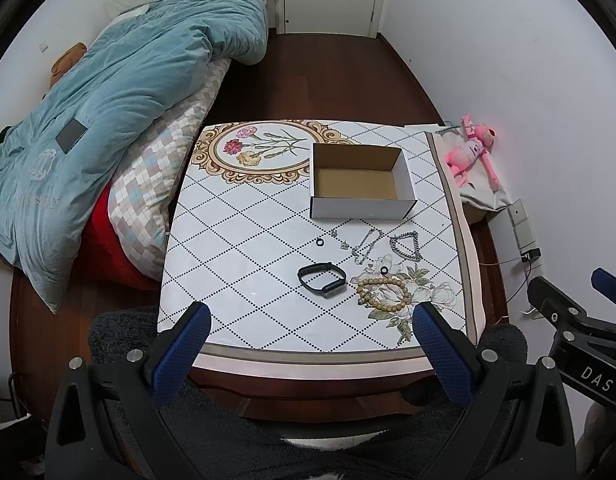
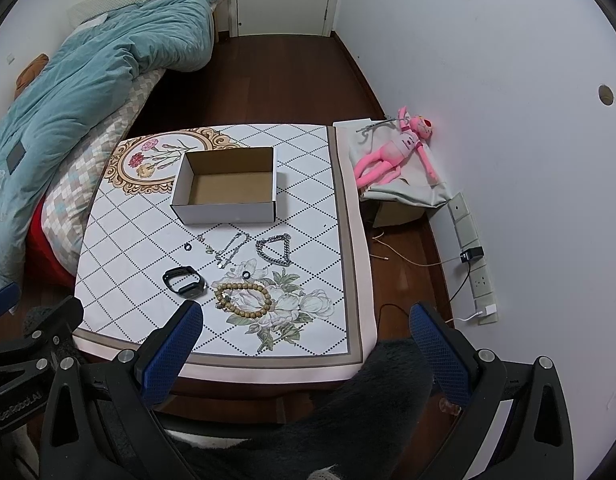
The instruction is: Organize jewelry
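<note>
An open, empty cardboard box (image 1: 360, 184) (image 2: 227, 190) stands on the table (image 1: 236, 264) (image 2: 120, 248). In front of it lie a black smart band (image 1: 322, 279) (image 2: 184, 280), a wooden bead bracelet (image 1: 383, 295) (image 2: 243, 300), a thick silver chain (image 1: 406, 245) (image 2: 274, 250), a thin silver chain (image 1: 366, 245) (image 2: 231, 247), a small pendant (image 1: 343, 245) (image 2: 208, 249) and two small black rings (image 1: 319, 243) (image 1: 384, 271) (image 2: 187, 247) (image 2: 246, 275). My left gripper (image 1: 312, 316) is open and empty above the table's near edge. My right gripper (image 2: 306, 316) is open and empty, a little to the right.
A bed with a teal duvet (image 1: 108, 100) (image 2: 76, 80) lies left of the table. A pink plush toy (image 1: 474, 152) (image 2: 392, 148) lies on a bag at the right wall. A power strip with cables (image 2: 474, 256) runs along that wall. Dark wood floor (image 1: 328, 76) lies beyond.
</note>
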`<state>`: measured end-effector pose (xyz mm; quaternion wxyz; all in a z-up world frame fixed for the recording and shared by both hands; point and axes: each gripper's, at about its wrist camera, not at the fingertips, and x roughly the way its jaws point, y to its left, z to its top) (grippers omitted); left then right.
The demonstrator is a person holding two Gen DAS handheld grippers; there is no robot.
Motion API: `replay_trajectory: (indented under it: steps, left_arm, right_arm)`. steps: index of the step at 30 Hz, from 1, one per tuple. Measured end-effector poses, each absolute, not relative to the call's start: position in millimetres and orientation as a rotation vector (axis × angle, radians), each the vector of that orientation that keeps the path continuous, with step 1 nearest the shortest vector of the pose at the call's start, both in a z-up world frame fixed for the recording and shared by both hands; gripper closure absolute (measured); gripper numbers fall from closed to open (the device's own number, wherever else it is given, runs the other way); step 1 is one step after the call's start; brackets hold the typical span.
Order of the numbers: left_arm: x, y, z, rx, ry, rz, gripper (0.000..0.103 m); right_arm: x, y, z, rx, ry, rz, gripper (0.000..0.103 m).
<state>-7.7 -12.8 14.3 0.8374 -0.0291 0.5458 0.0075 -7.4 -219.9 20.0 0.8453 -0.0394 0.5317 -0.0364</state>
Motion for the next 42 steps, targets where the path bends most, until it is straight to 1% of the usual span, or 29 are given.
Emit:
replay_trajectory:
  steps: [16,20,22,25,28,32,34,36,38,40,42]
  left_arm:
    - [-5.4,-10.0,19.9,-0.066,1.146,0.008,0.0]
    - [3.2,-7.2,8.5,-0.064,1.138,0.029,0.0]
    - [10.6,-4.3,-2.9,-0.061,1.125,0.047,0.0]
    - [24.2,0.2,-26.3,-0.046,1.128,0.067,0.0]
    - [38.1,2.3,-54.9,-0.027,1.155,0.074,0.0]
    - [52.8,5.1,-93.1,0.014,1.204,0.104,0.0]
    - [58.7,7.5,-113.4,0.026,1.234,0.12,0.001]
    - [62.3,9.8,-128.4,0.026,1.252,0.127,0.001]
    - [65.7,10.1,-143.6,0.029,1.271,0.128,0.001]
    - [69.7,10.6,-159.5,0.023,1.297,0.118,0.006]
    - [73.5,10.8,-172.7,0.018,1.326,0.106,0.009]
  right_arm:
    - [-5.2,-222.4,24.6,-0.078,1.111,-0.076,0.0]
    - [-0.8,-227.3,23.2,-0.058,1.107,-0.081,0.0]
    - [7.2,-232.3,13.0,-0.044,1.108,-0.085,0.0]
    - [16.5,-230.3,-10.1,-0.049,1.126,-0.098,0.0]
    - [31.7,-228.7,-46.0,-0.072,1.167,-0.104,0.0]
    - [52.8,-226.3,-111.4,-0.042,1.257,-0.065,0.002]
    - [58.8,-225.1,-144.2,-0.016,1.324,-0.051,0.012]
    - [64.3,-224.1,-177.5,0.015,1.38,-0.036,0.017]
    - [66.6,-222.2,-204.2,0.013,1.419,-0.047,0.018]
    - [69.3,-220.7,-222.6,0.017,1.438,-0.058,0.022]
    - [71.0,-219.3,-234.2,0.028,1.45,-0.055,0.022]
